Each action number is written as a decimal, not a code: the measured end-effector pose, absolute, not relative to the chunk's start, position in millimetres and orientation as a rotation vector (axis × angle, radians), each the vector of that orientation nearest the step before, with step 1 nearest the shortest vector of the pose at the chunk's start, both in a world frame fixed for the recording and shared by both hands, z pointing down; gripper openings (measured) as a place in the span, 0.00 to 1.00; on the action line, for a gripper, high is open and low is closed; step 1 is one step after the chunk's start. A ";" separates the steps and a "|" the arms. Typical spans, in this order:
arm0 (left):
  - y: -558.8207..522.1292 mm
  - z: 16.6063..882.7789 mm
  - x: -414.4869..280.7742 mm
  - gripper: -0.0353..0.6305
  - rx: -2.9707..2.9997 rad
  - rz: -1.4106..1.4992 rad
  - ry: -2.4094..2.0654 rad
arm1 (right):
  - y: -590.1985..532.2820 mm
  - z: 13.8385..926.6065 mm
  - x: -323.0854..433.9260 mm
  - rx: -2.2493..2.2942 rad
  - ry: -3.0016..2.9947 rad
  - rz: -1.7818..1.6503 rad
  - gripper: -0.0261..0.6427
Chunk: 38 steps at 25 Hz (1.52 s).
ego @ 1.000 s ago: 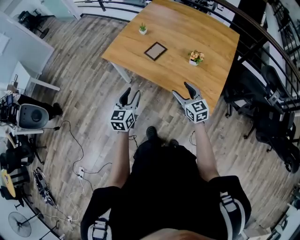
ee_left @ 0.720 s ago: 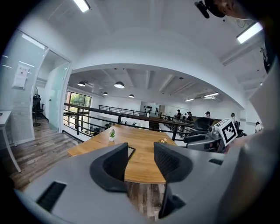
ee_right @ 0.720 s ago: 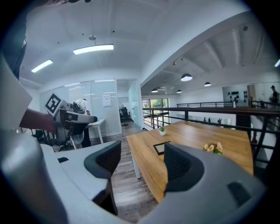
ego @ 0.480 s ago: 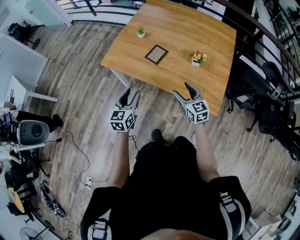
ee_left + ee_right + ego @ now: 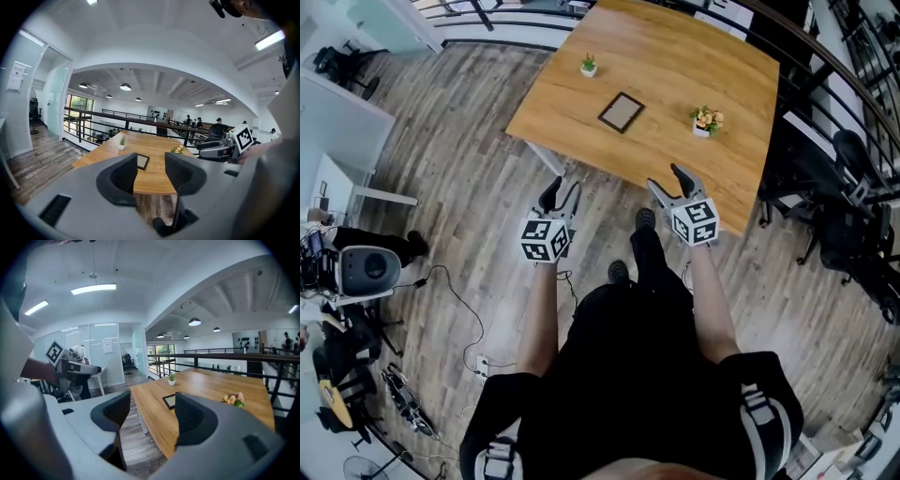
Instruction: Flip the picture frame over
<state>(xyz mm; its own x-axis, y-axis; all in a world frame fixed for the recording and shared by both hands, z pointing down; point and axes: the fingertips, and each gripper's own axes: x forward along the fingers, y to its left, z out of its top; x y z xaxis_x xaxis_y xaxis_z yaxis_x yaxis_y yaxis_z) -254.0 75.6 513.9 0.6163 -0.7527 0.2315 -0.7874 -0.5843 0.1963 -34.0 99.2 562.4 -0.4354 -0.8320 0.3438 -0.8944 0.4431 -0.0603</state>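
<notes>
The picture frame (image 5: 622,112) is small, dark-rimmed and lies flat in the middle of the wooden table (image 5: 572,131). Both grippers hover over the floor, short of the table's near edge. My left gripper (image 5: 562,190) is open with nothing between its fingers. My right gripper (image 5: 667,180) is also open and empty, close to the table's near corner. In the left gripper view the frame (image 5: 142,161) shows through the gap of the left gripper (image 5: 151,173). In the right gripper view the frame (image 5: 169,401) lies just past the right gripper (image 5: 152,411).
A small green plant (image 5: 589,65) stands at the table's far left, and a flower pot (image 5: 706,120) to the right of the frame. Black office chairs (image 5: 844,234) and a railing (image 5: 825,84) flank the right side. White desks (image 5: 347,103), gear and cables (image 5: 441,281) lie left.
The table has come a little nearer to both grippers. The person's foot has stepped forward between the arms. Both grippers stay open.
</notes>
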 end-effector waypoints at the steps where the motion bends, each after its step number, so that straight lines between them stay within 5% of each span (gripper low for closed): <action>1: 71.5 514.2 -255.4 0.35 2.564 0.181 -1.255 | 94.5 562.5 -35.6 1.489 -2.436 0.339 0.48; 38: -159.1 553.1 -186.5 0.35 2.428 0.258 -1.301 | -150.0 604.4 10.2 1.301 -2.488 0.505 0.46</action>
<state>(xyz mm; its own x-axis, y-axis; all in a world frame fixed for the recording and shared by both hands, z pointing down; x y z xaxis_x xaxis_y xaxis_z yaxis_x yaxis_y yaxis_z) -186.5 -159.1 553.1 0.5563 -0.7625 0.3303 -0.8309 -0.5036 0.2367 10.2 -150.0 604.4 -0.5512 -0.7287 0.4063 -0.8295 0.5313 -0.1723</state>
